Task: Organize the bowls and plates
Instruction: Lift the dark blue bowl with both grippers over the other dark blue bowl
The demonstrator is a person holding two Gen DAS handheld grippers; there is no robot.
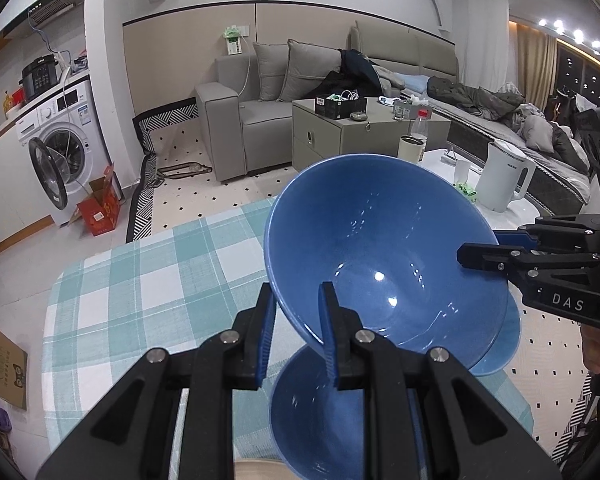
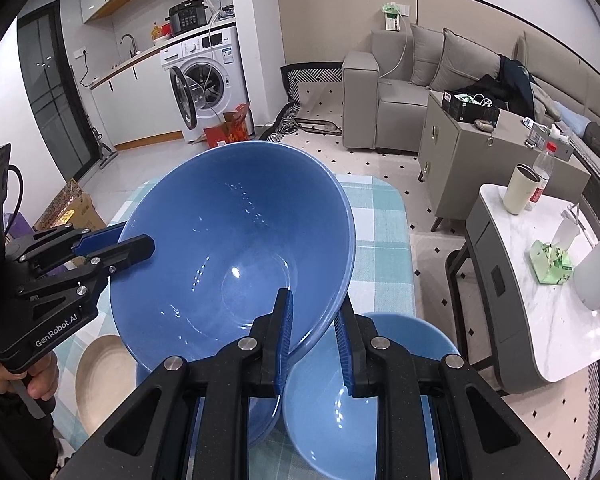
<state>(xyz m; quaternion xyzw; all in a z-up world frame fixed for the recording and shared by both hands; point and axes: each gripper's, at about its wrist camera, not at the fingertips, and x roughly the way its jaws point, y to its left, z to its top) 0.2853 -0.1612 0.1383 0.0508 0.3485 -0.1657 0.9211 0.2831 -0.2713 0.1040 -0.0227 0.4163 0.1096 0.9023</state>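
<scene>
Both tongs are pressed together on the rim of one big blue bowl (image 1: 384, 256): the left tongs (image 1: 296, 344) pinch the lip with one finger (image 1: 327, 320) inside the bowl and the other outside, and the right tongs (image 2: 312, 344) do the same on the opposite side of the rim. Two grips across from each other look like a way to carry a wide, smooth, heavy-looking dish without letting it swing or slip from a single pinch. The bowl hangs tilted, its mouth leaning toward the cameras, clear of the worktop (image 1: 140, 280) and above the other dishes, so I judge it is on its way to be nested into a stack. It is a deep, cone-shaped bowl, glossy blue with a small flat bottom, empty, with ceiling lights glinting inside. Beneath it, toward the near edge of the checked worktop cloth, sit a second blue bowl (image 2: 352, 412), what seems another blue dish (image 2: 260, 420) partly hidden under the held one, and a beige plate (image 2: 100, 380) toward the near left corner.
</scene>
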